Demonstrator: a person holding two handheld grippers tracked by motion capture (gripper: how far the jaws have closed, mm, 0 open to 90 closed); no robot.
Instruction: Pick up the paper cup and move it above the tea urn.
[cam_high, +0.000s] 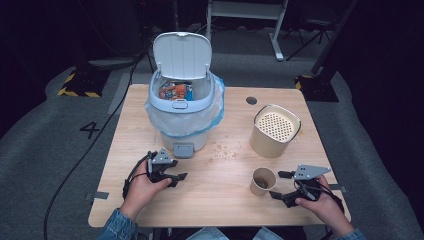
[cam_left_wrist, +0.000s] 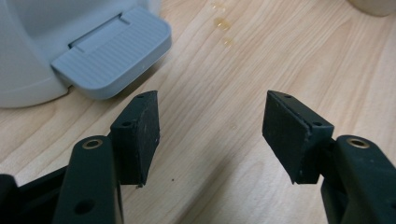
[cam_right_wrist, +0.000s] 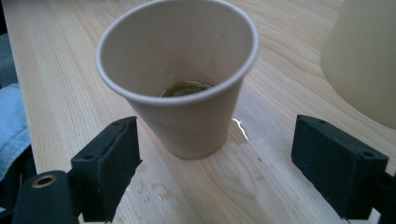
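A beige paper cup (cam_high: 262, 180) (cam_right_wrist: 180, 84) stands upright on the wooden table (cam_high: 220, 205), with a little brown liquid at its bottom. My right gripper (cam_high: 279, 184) (cam_right_wrist: 215, 154) is just right of it, open; its pads stand wide on either side of the cup's base without touching it. My left gripper (cam_high: 178, 179) (cam_left_wrist: 212, 126) hovers low over bare wood in front of the white pedal bin (cam_high: 182, 100), open, with nothing between its jaws. The bin's grey pedal (cam_left_wrist: 112, 51) lies just beyond the left jaw.
The bin's lid is up; it has a plastic liner and colourful packets inside. A beige canister with a perforated top (cam_high: 275, 130) stands behind the cup. Small drops (cam_high: 222, 149) mark the wood mid-table. A wet streak (cam_right_wrist: 240, 128) lies by the cup's base.
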